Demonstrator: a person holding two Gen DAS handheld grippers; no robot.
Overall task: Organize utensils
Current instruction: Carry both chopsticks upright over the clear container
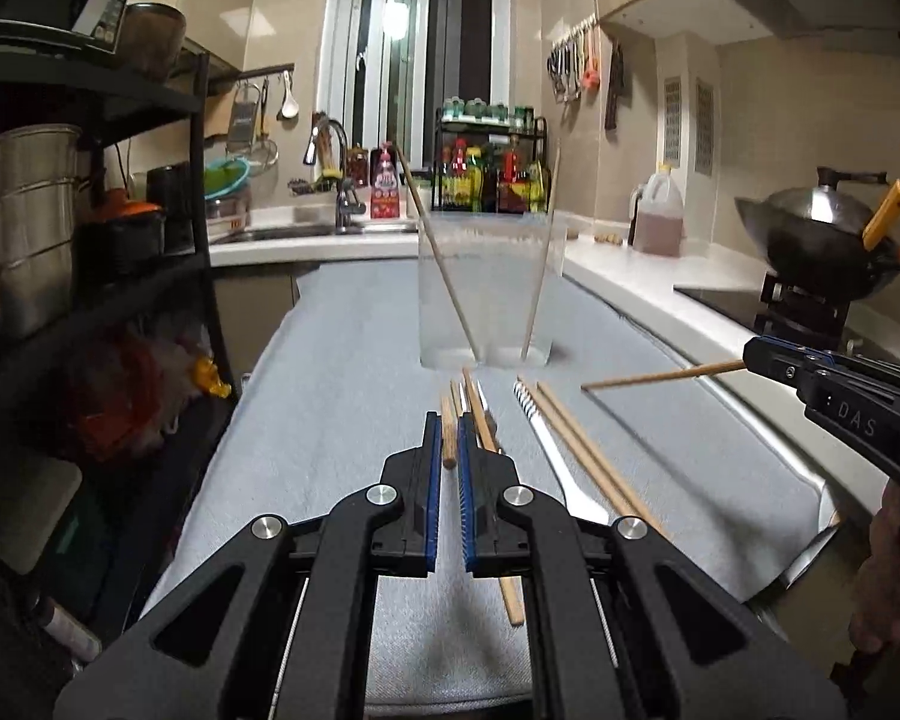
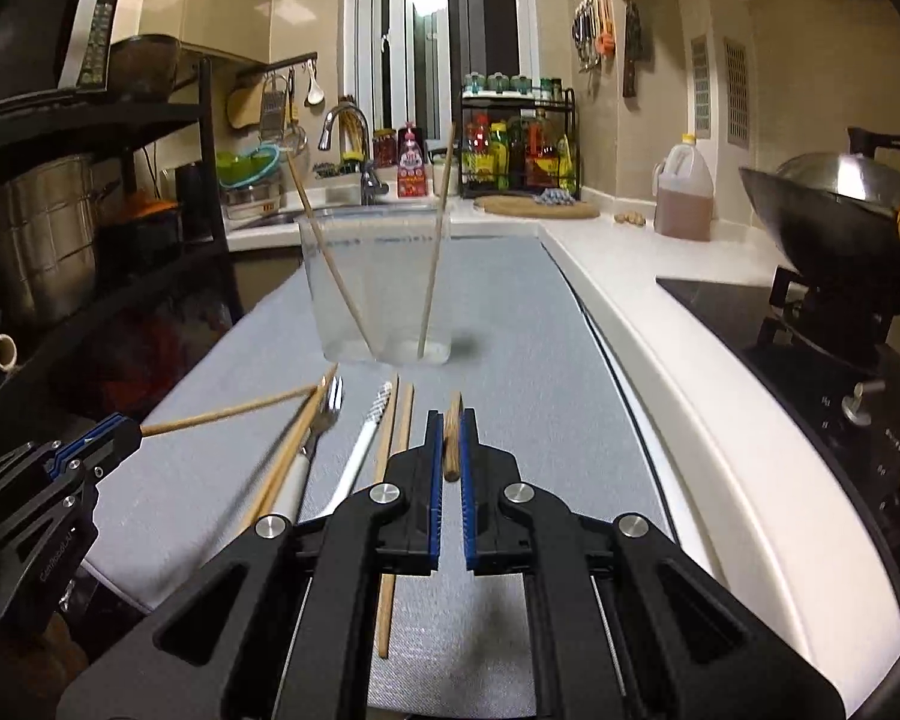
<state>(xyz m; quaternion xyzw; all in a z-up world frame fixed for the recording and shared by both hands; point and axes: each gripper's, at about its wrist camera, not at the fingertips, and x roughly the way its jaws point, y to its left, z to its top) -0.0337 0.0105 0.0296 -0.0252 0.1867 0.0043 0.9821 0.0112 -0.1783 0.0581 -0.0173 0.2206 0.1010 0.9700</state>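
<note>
Left wrist view shows the left claw clenched on one chopstick, while the right claw pinches another chopstick, both lifted off the tabletop and aimed at the clear cup, probably for dropping in beside two upright chopsticks.

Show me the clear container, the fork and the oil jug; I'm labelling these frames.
clear container (image 2: 378, 294), right wrist view, front wall.
fork (image 2: 329, 405), right wrist view, tines.
oil jug (image 1: 659, 213), left wrist view, body.
</note>
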